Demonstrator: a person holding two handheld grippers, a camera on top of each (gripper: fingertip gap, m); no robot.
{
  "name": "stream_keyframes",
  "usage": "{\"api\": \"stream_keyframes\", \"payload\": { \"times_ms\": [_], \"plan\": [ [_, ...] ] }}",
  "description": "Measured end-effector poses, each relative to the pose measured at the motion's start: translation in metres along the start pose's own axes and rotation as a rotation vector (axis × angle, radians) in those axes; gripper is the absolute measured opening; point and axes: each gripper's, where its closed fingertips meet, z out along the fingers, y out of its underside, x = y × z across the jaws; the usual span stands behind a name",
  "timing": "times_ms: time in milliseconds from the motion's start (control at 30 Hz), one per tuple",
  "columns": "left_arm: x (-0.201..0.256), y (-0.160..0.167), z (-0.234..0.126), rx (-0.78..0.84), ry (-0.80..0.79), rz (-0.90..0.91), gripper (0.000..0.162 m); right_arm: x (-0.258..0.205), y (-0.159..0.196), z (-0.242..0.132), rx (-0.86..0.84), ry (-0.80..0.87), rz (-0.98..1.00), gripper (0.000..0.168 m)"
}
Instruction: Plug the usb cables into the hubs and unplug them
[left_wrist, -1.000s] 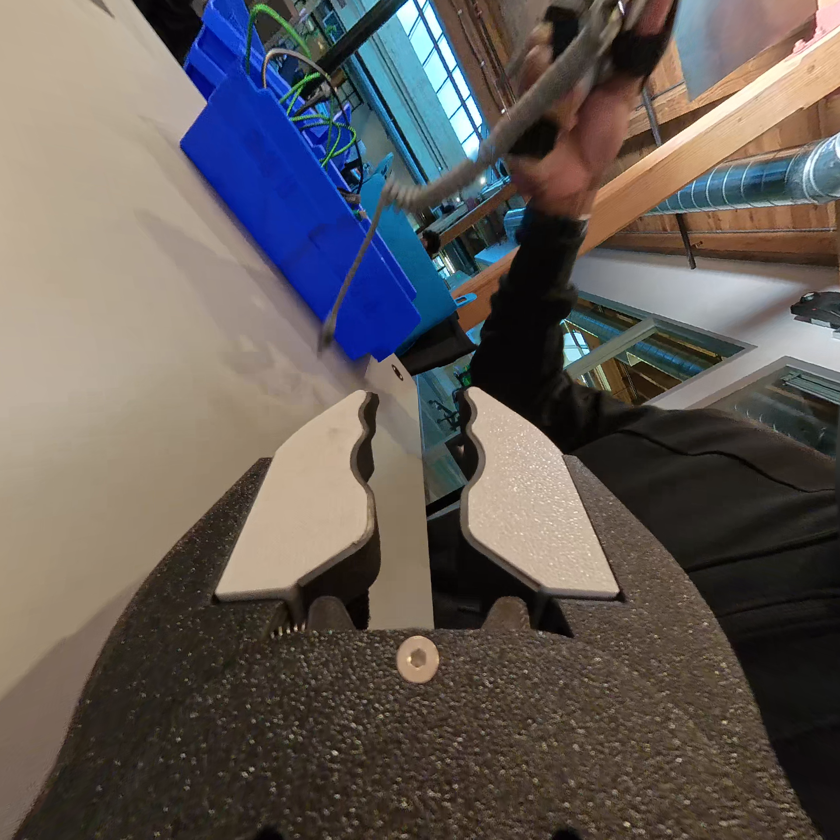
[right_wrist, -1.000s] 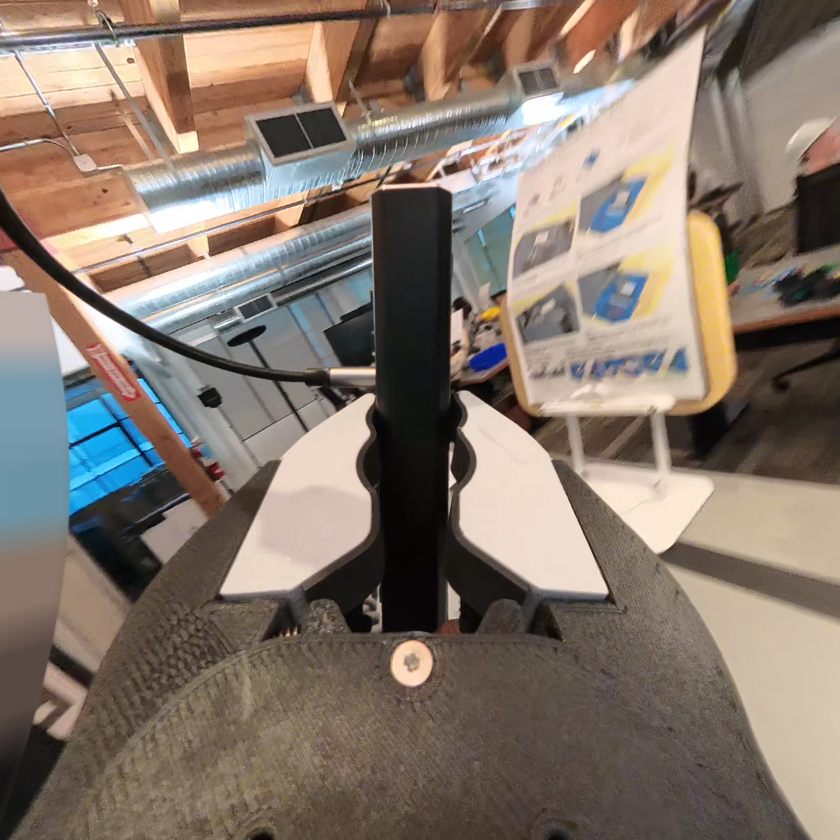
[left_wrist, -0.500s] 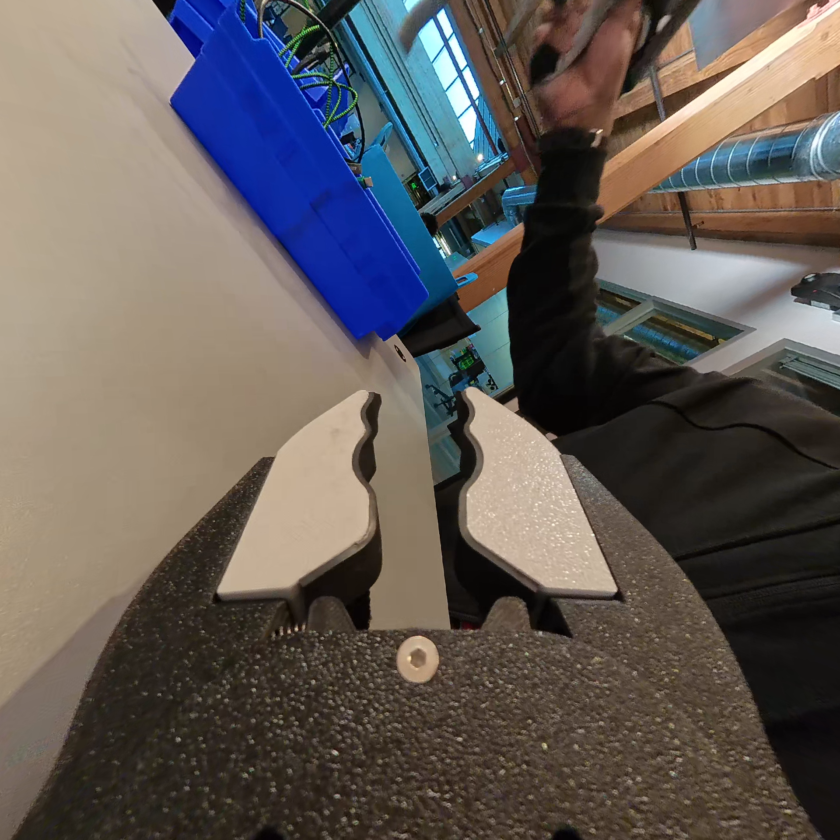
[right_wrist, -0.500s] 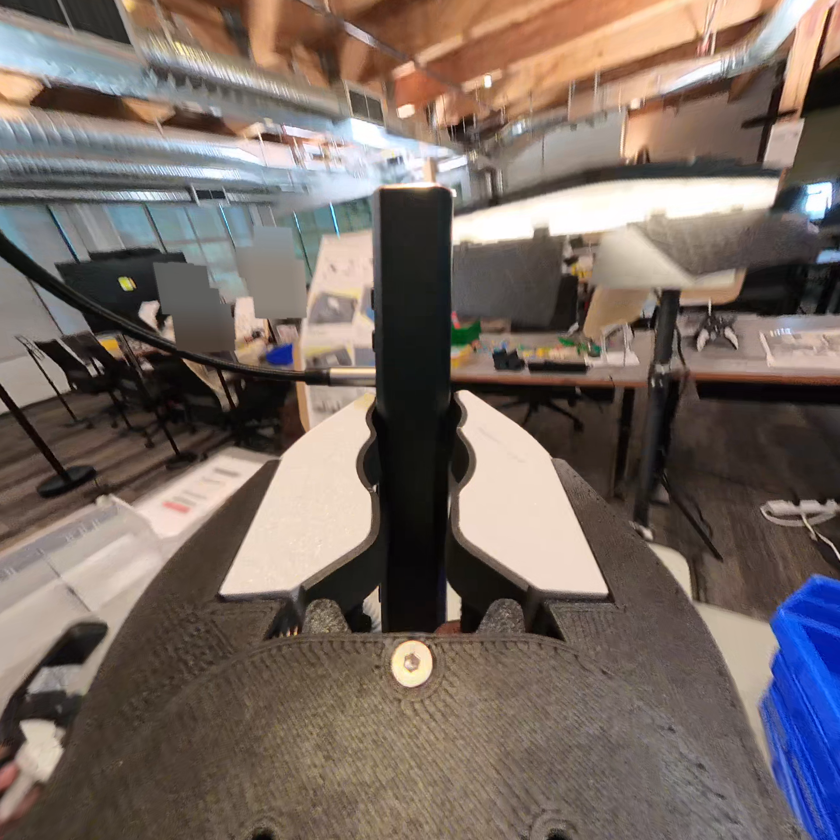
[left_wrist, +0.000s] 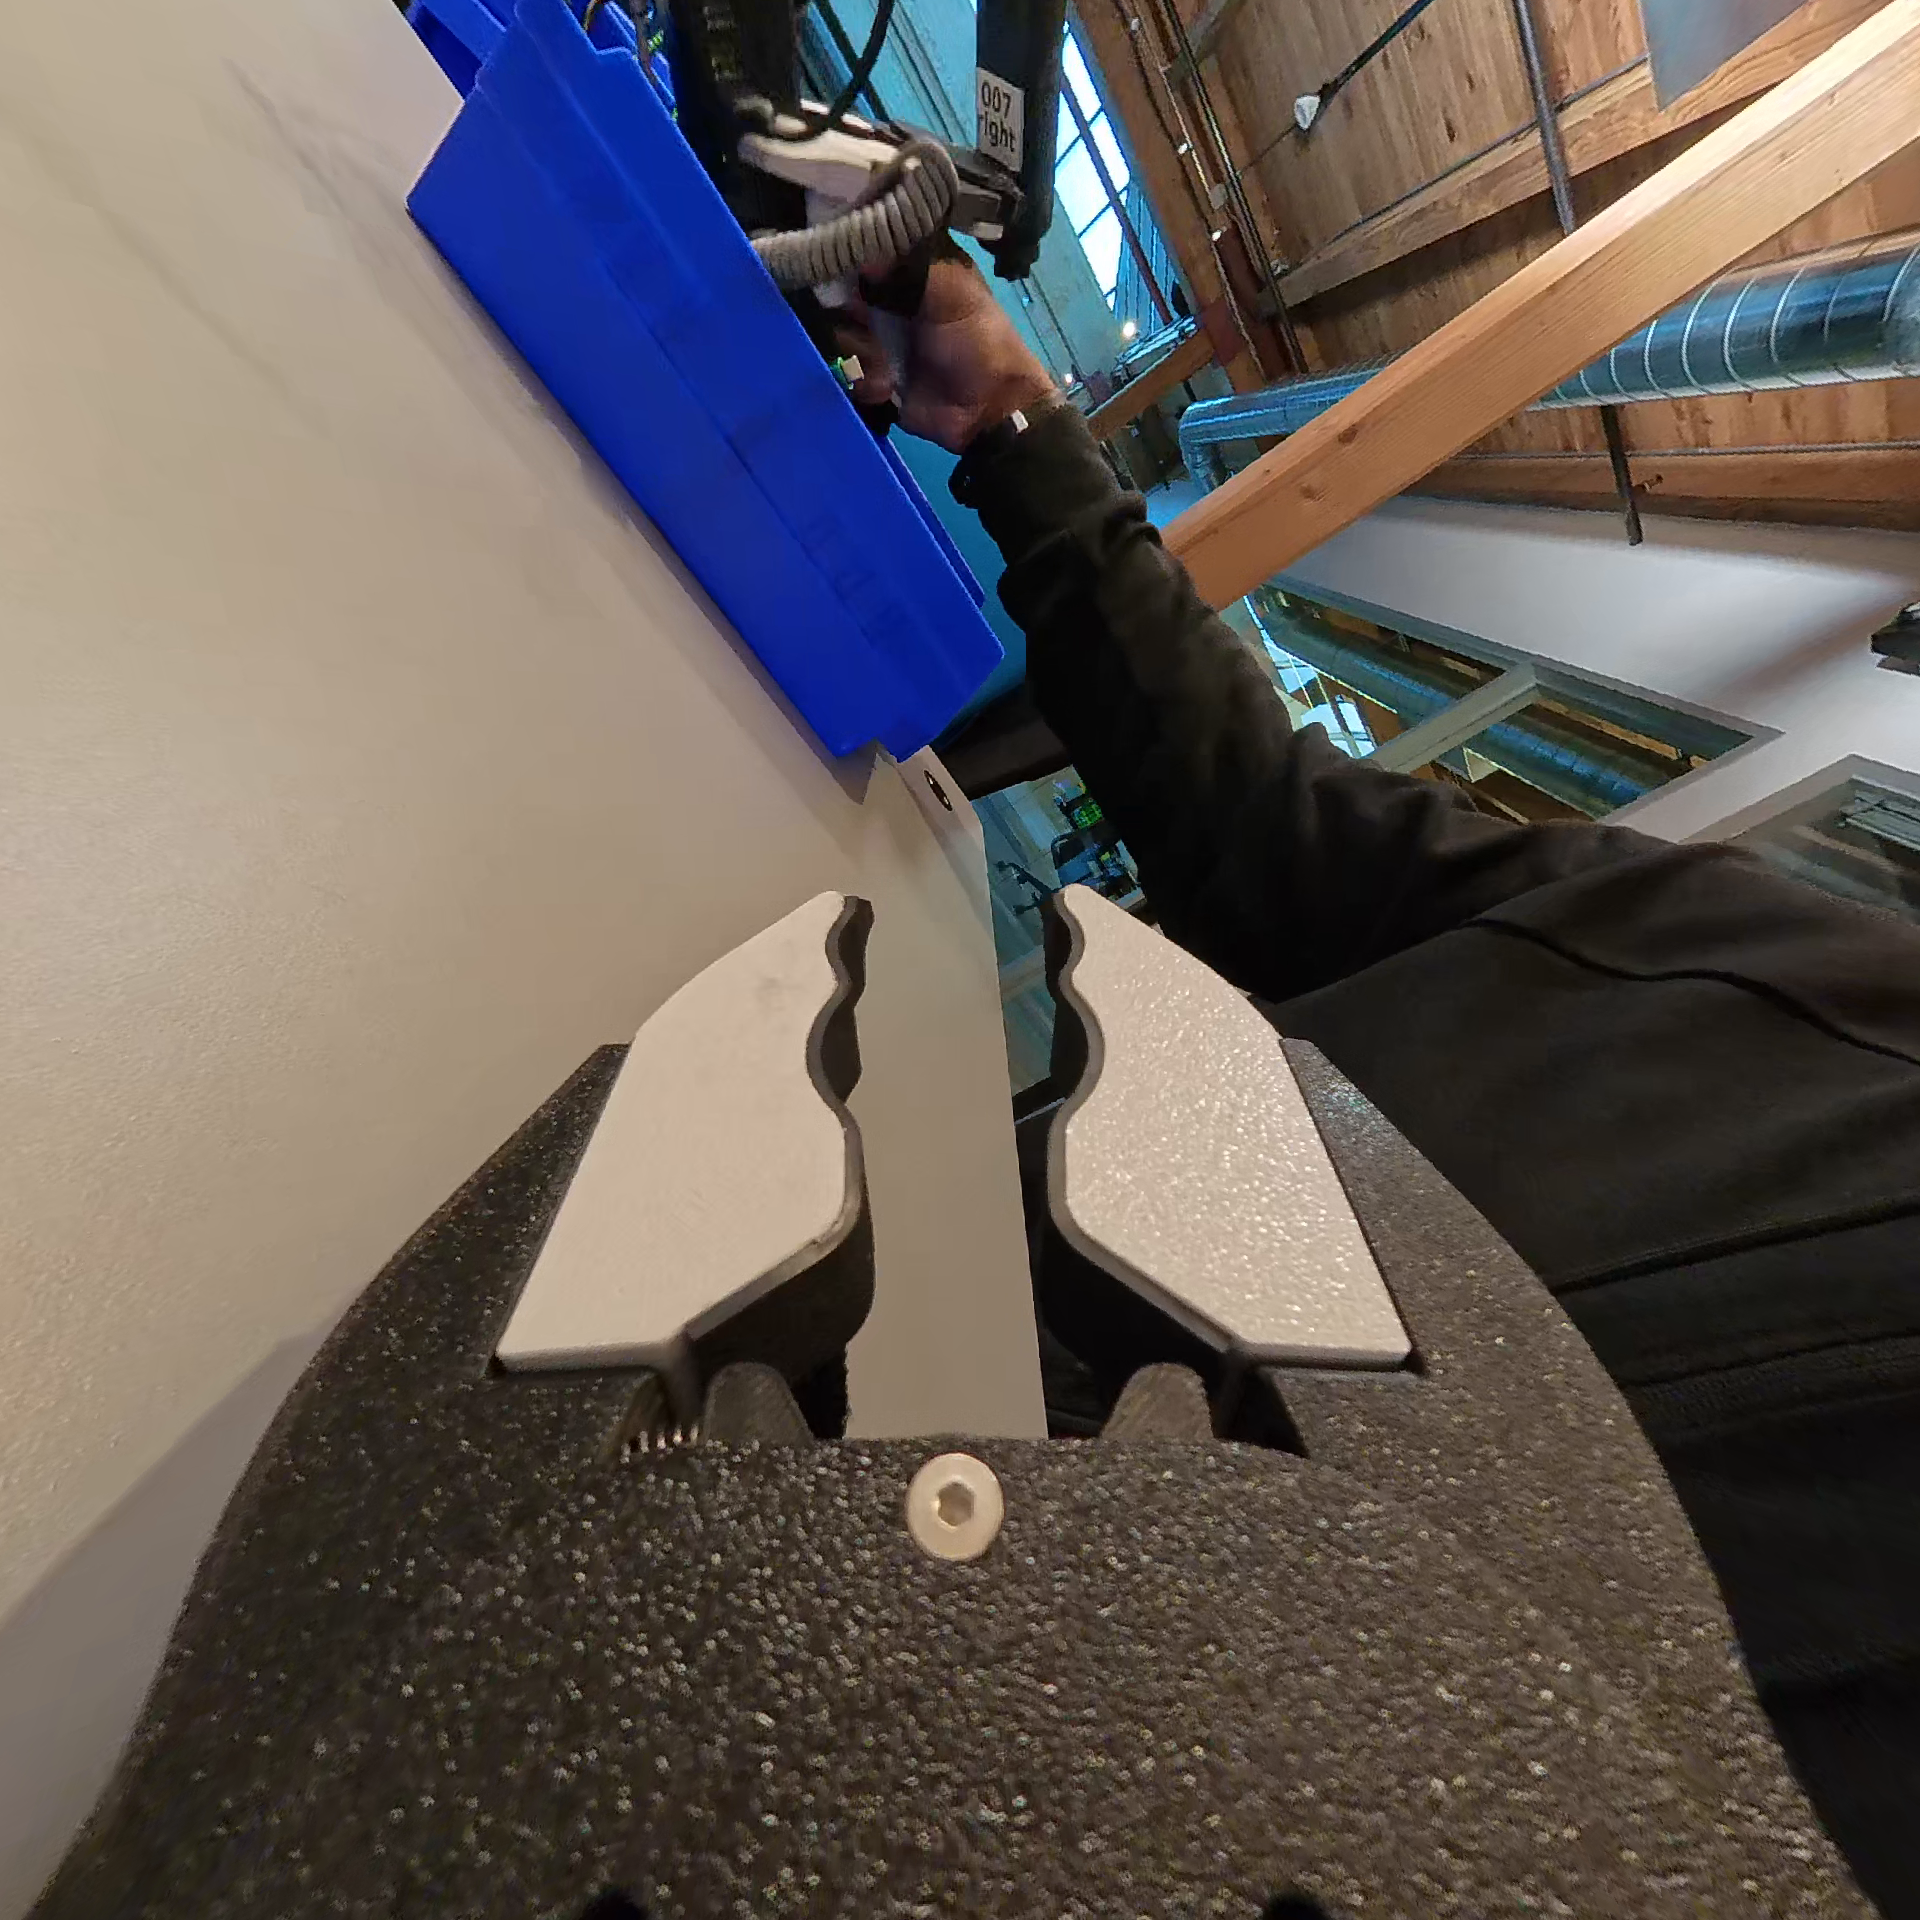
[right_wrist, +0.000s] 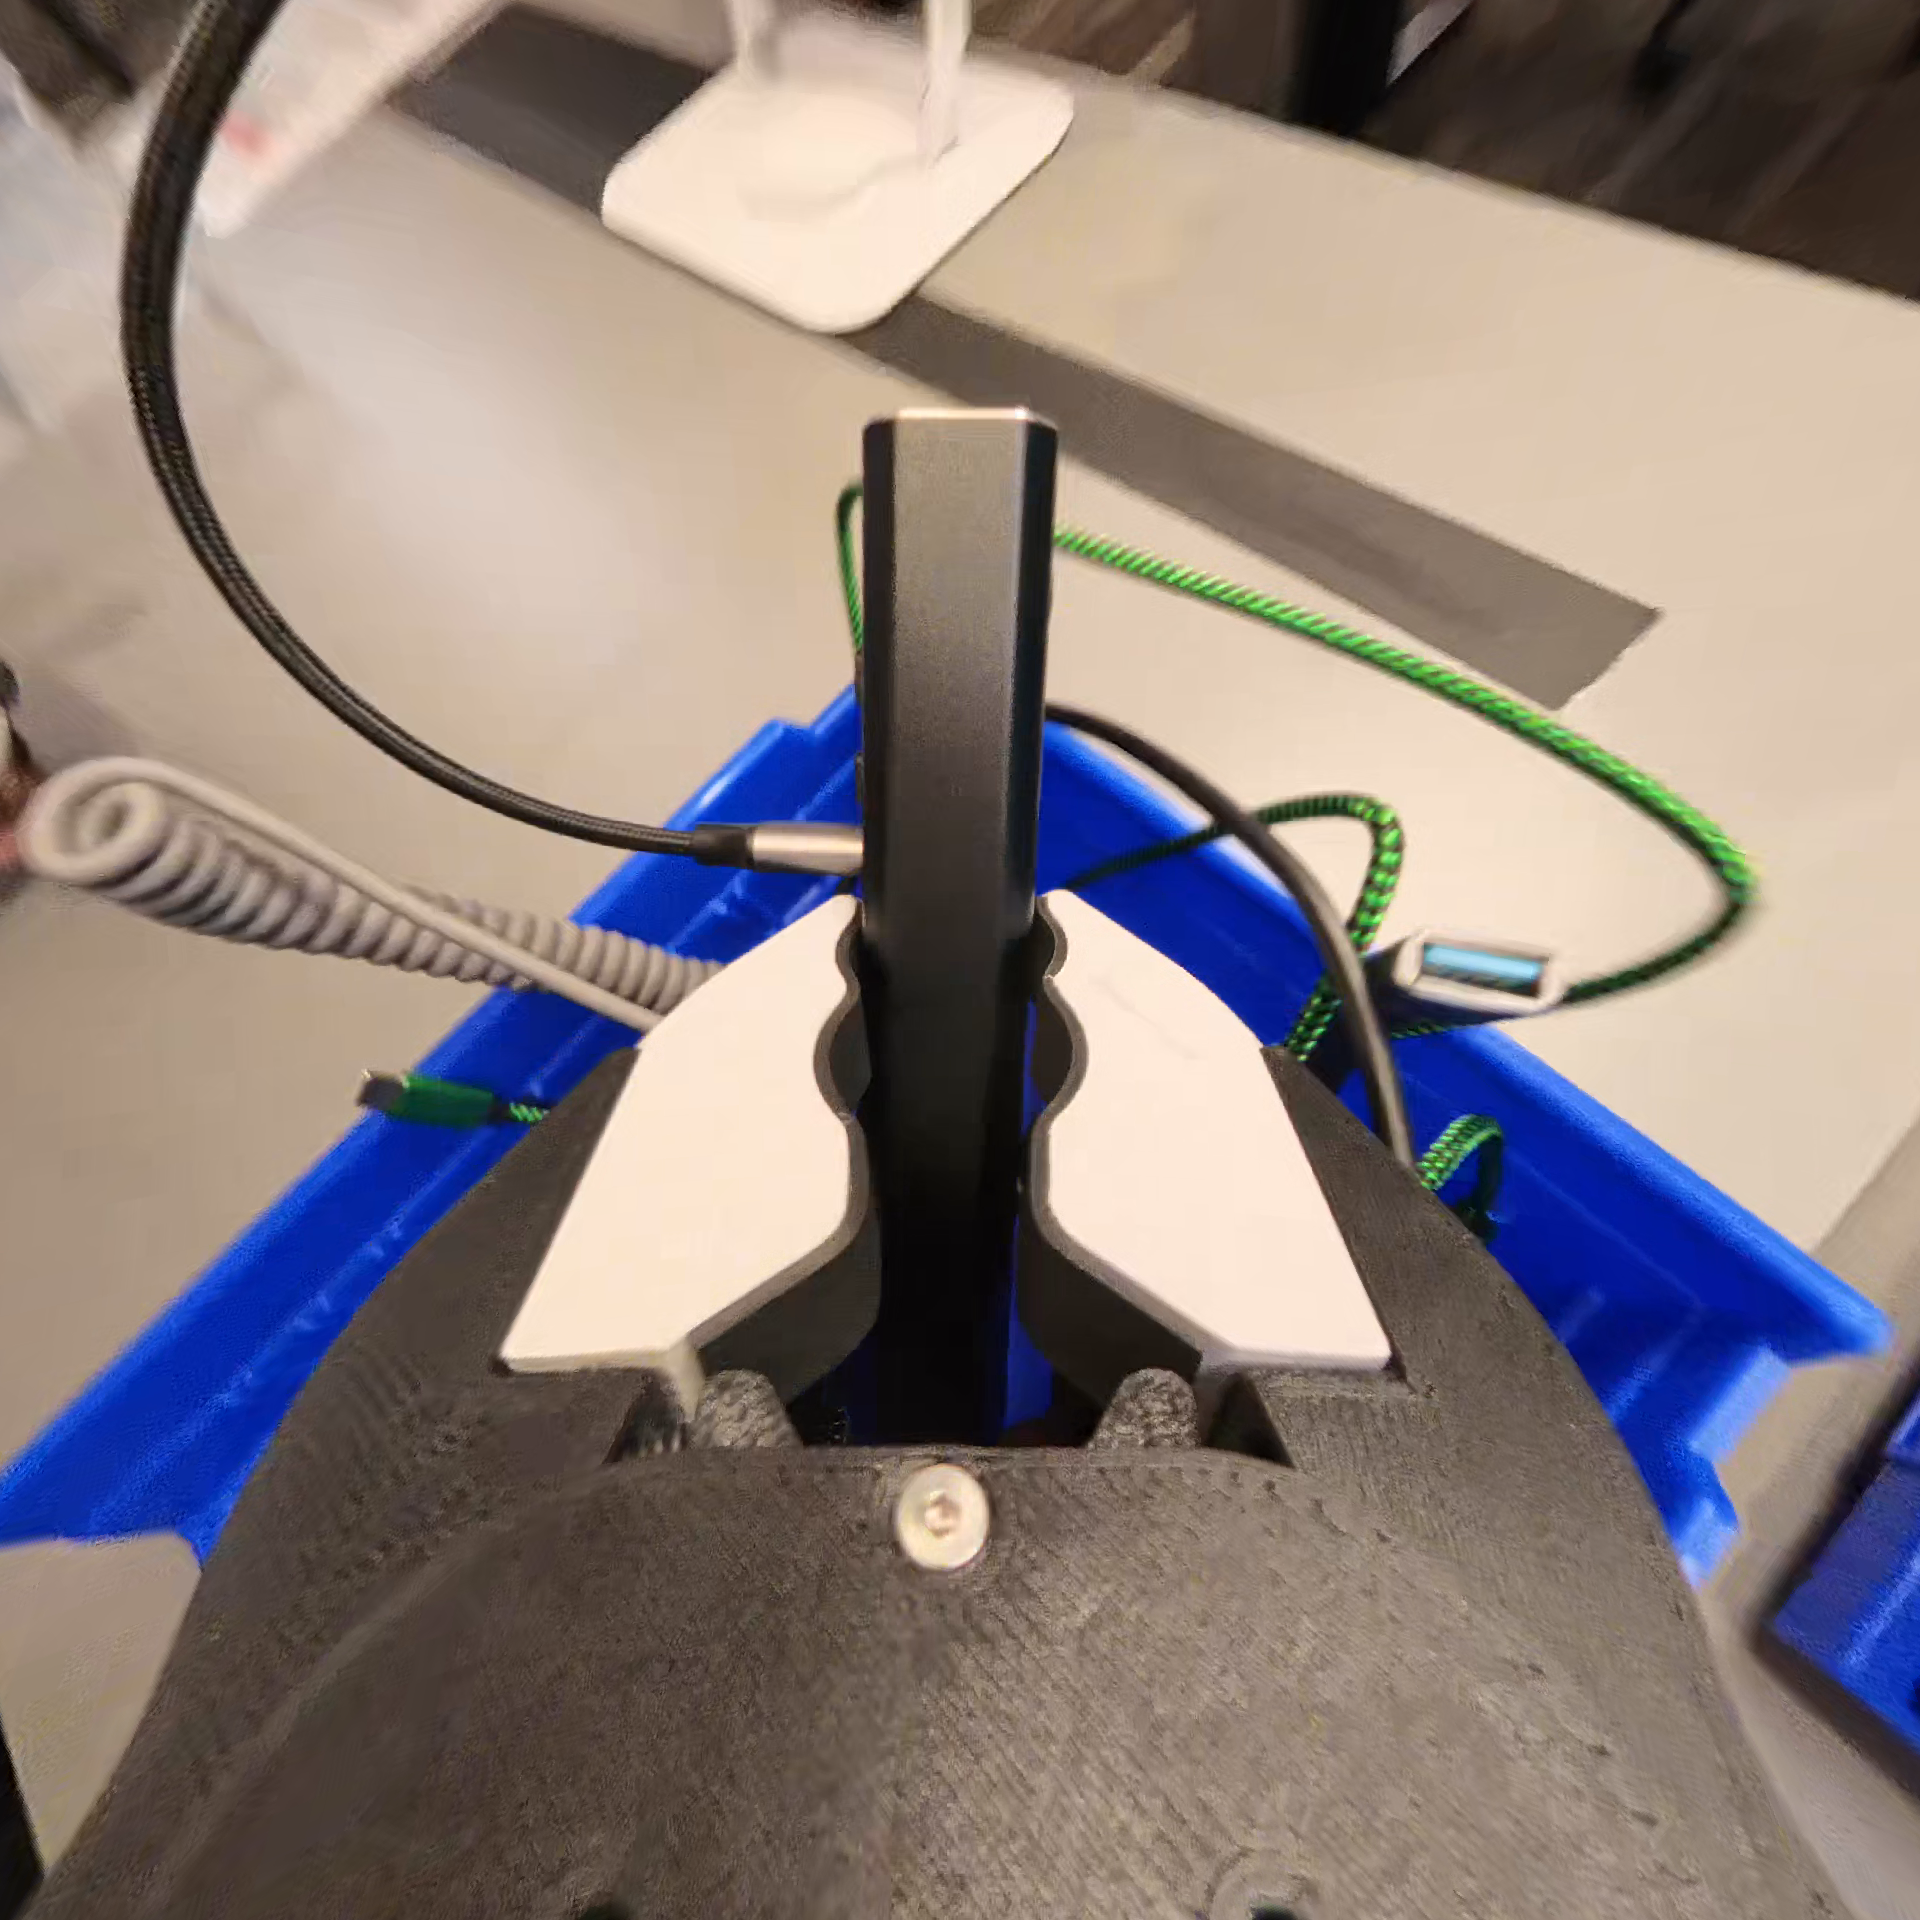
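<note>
My right gripper (right_wrist: 951, 925) is shut on a long black USB hub (right_wrist: 951, 665) that stands up between its fingers. A black braided cable (right_wrist: 260, 582) is plugged into the hub's left side by a grey metal plug (right_wrist: 790, 844). The hub hangs over a blue bin (right_wrist: 1621, 1236) that holds green braided cables (right_wrist: 1455, 665) and a silver socket with a blue insert (right_wrist: 1475, 966). My left gripper (left_wrist: 956, 914) is open and empty, lying on its side close to the grey table (left_wrist: 312, 727). The right gripper also shows in the left wrist view (left_wrist: 883, 197), over the blue bin (left_wrist: 707, 416).
A grey coiled cable (right_wrist: 312, 904) runs from the right gripper's side. A white stand base (right_wrist: 831, 177) sits on the floor beyond the table. A second blue bin (right_wrist: 1860, 1621) is at the right edge. The person's black sleeve (left_wrist: 1299, 831) crosses the left wrist view. Left tips to right tips: about 40 cm.
My right gripper has swung down from pointing at the ceiling and the room to pointing at the blue bin, still holding the hub. The left gripper has barely moved.
</note>
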Motion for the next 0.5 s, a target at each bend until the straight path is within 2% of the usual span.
{"api": "stream_keyframes", "payload": {
  "times_ms": [100, 167, 200, 333, 500],
  "plan": [
    [-0.001, -0.001, -0.001, 0.010, -0.008, -0.001, 0.033, -0.001, 0.027, 0.013, -0.206, -0.005, -0.064, 0.028],
    [-0.001, -0.002, -0.002, 0.019, -0.007, -0.001, 0.033, 0.006, 0.048, 0.014, -0.359, 0.059, -0.091, 0.028],
    [-0.001, -0.002, -0.002, 0.022, -0.005, -0.002, 0.033, 0.008, 0.050, 0.013, -0.381, 0.089, -0.098, 0.029],
    [-0.001, -0.002, -0.001, 0.015, -0.002, -0.005, 0.033, 0.010, 0.021, -0.010, -0.286, 0.178, -0.076, 0.035],
    [0.005, -0.001, -0.001, 0.007, 0.023, 0.023, 0.033, -0.017, -0.008, -0.047, -0.217, 0.191, -0.104, 0.047]
  ]
}}
